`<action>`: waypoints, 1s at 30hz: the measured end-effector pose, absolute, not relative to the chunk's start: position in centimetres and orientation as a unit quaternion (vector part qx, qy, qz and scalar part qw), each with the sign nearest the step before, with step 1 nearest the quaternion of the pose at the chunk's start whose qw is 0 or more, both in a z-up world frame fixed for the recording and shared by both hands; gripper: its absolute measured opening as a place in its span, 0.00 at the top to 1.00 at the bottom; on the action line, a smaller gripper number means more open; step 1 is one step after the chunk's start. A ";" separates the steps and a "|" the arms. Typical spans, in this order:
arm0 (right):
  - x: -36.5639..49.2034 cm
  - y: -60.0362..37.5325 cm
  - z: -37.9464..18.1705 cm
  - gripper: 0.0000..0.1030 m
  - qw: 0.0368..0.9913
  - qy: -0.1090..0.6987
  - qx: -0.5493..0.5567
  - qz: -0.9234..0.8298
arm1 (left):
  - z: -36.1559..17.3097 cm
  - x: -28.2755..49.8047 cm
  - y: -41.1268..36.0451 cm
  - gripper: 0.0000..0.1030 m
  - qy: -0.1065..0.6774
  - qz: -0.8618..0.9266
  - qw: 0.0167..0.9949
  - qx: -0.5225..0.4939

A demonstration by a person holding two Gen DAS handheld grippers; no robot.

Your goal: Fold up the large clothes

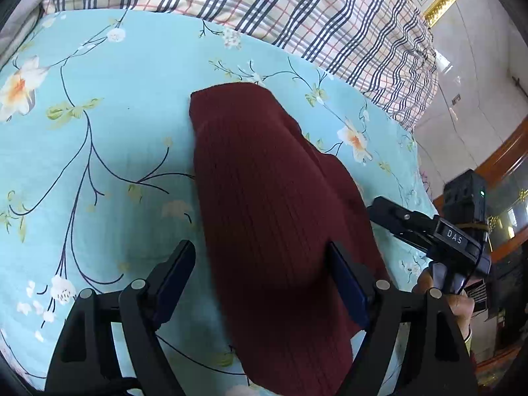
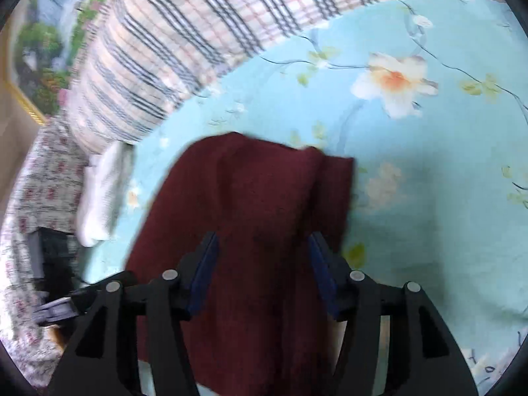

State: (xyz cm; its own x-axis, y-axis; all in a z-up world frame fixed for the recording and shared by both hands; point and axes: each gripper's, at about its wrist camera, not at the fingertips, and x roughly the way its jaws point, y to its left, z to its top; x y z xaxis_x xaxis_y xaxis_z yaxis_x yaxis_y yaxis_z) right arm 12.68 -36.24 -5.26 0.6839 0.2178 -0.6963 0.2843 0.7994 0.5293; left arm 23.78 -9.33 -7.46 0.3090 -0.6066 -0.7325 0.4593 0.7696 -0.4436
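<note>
both sets of fingers spread, gripping nothing: left gripper [image 1: 260,283] and right gripper [image 2: 262,272] straddling maroon knit garment [image 1: 264,198] lying narrow on floral bedsheet [image 1: 115,125]. best pinching near-end corners together, lifting low, laying onto far end, edges aligned.

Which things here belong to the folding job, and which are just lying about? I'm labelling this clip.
Part of the job:
- maroon ribbed garment, folded narrow on the bed
- left claw, open astride it
- right claw, open over it

Lying about:
- floral sheet
- plaid quilt
- white cloth near the bed's edge
- framed picture
</note>
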 end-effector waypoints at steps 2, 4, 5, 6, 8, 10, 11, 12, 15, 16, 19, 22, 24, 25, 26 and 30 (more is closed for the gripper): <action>13.9 -36.1 -6.3 0.46 0.845 0.419 0.332 0.003 | -7.9 23.9 -9.6 0.20 0.491 -0.332 0.802 -0.077; 14.9 -35.9 -7.9 0.67 0.827 0.445 0.345 0.007 | -8.3 23.8 -10.1 0.20 0.497 -0.331 0.799 -0.071; 15.2 -35.9 -8.6 0.88 0.819 0.452 0.353 0.011 | -8.3 23.7 -10.3 0.21 0.499 -0.331 0.799 -0.065; 15.3 -35.9 -8.9 0.88 0.815 0.452 0.362 0.018 | -8.0 23.6 -10.7 0.24 0.497 -0.331 0.800 -0.057; 14.4 -36.1 -7.3 0.90 0.829 0.425 0.363 0.018 | -7.4 23.2 -11.4 0.24 0.489 -0.330 0.806 -0.032; 12.7 -36.9 -4.8 0.90 0.849 0.382 0.364 0.015 | -7.7 23.0 -12.1 0.23 0.491 -0.333 0.805 -0.019; 12.0 -37.4 -4.2 0.90 0.853 0.371 0.366 0.010 | -8.1 23.0 -12.5 0.23 0.496 -0.330 0.803 -0.015; 11.7 -38.0 -4.3 0.90 0.852 0.373 0.367 0.002 | -8.9 23.0 -13.1 0.22 0.505 -0.319 0.802 -0.006; 12.6 -38.0 -8.0 0.90 0.825 0.436 0.358 -0.020 | -11.6 22.7 -14.4 0.18 0.528 -0.314 0.789 0.001; 12.9 -37.7 -9.3 0.90 0.820 0.452 0.351 -0.025 | -12.2 22.5 -14.6 0.16 0.529 -0.313 0.789 -0.004; 12.3 -37.8 -9.2 0.89 0.825 0.438 0.357 -0.037 | -12.3 21.7 -15.3 0.13 0.511 -0.309 0.802 0.018; 11.6 -37.6 -7.9 0.78 0.830 0.434 0.346 -0.047 | -11.8 21.9 -14.7 0.14 0.522 -0.322 0.790 0.001; 11.4 -37.3 -7.1 0.57 0.830 0.435 0.343 -0.056 | -11.0 22.0 -13.7 0.16 0.527 -0.326 0.784 -0.019; 11.0 -37.3 -6.5 0.40 0.833 0.427 0.347 -0.059 | -10.5 22.0 -13.1 0.17 0.523 -0.328 0.786 -0.025; 10.7 -37.6 -6.1 0.33 0.837 0.416 0.351 -0.059 | -9.8 21.8 -12.6 0.17 0.517 -0.330 0.790 -0.029; 11.4 -38.1 -6.2 0.33 0.829 0.418 0.370 -0.035 | -7.7 22.4 -11.0 0.17 0.504 -0.333 0.795 -0.051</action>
State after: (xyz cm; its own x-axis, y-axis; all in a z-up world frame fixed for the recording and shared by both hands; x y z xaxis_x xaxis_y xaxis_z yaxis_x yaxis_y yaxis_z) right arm 11.39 -38.05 -6.25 0.6476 0.2517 -0.7193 0.3678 0.7234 0.5843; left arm 22.39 -10.96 -7.70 0.2706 -0.5818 -0.7670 0.4782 0.7727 -0.4174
